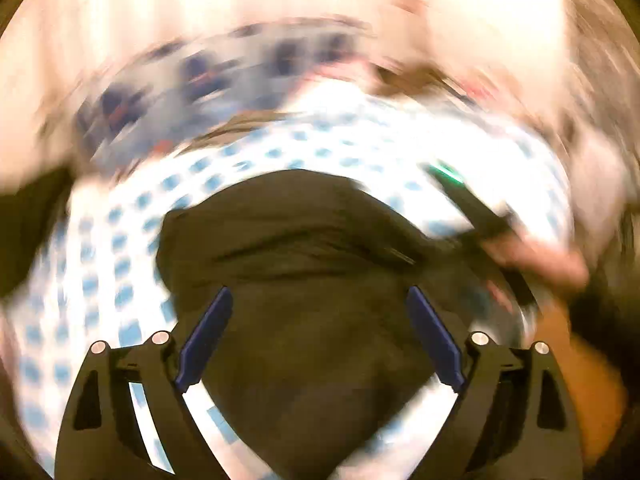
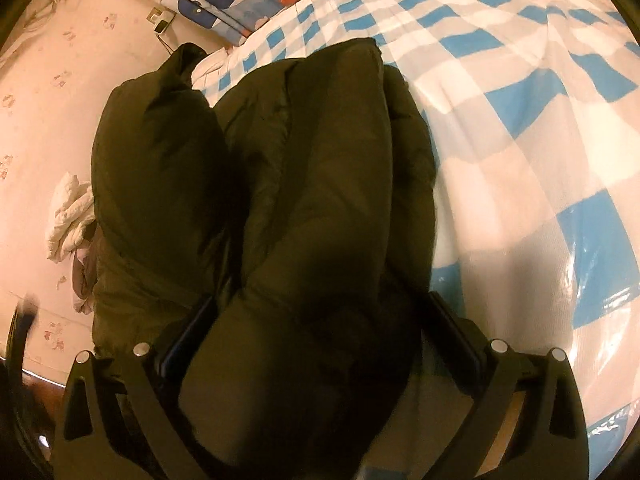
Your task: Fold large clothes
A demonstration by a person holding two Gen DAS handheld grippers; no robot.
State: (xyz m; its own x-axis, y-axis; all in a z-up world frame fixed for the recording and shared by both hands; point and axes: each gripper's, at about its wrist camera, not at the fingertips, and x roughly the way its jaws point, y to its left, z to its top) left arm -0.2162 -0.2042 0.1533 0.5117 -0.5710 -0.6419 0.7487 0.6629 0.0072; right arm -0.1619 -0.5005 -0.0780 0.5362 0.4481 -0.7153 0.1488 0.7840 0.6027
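Spreading across most of both views, the blue-and-white checked bed cover [image 2: 500, 92] carries the dark olive padded jacket [image 2: 320, 184], which lies bunched on it. In the right wrist view the jacket runs lengthwise from the bottom centre of the frame up toward the upper middle, its long axis roughly in line with the way the right gripper [image 2: 320, 336] points. A second puffy lobe, perhaps a sleeve or hood, sits to the left of the main bulk, toward the pale patterned wall [image 2: 44, 128].

The right gripper is clamped on a thick roll of the jacket at the bottom centre, with padding bulging between and above the two black fingers, so this hand has the garment. In the blurred left wrist view the left gripper [image 1: 320, 336] stands wide, its blue pads [image 1: 206, 336] well apart. The jacket fills the frame's centre beyond and beneath them, and I cannot see either pad pressing on it.

My judgement is that the coming fold turns on the jacket's long axis: the free end lies away from the right gripper, up-frame, and the empty left gripper is the one free to take it.

A crumpled white cloth [image 2: 70, 216] lies at the left edge of the right wrist view, apart from the work.
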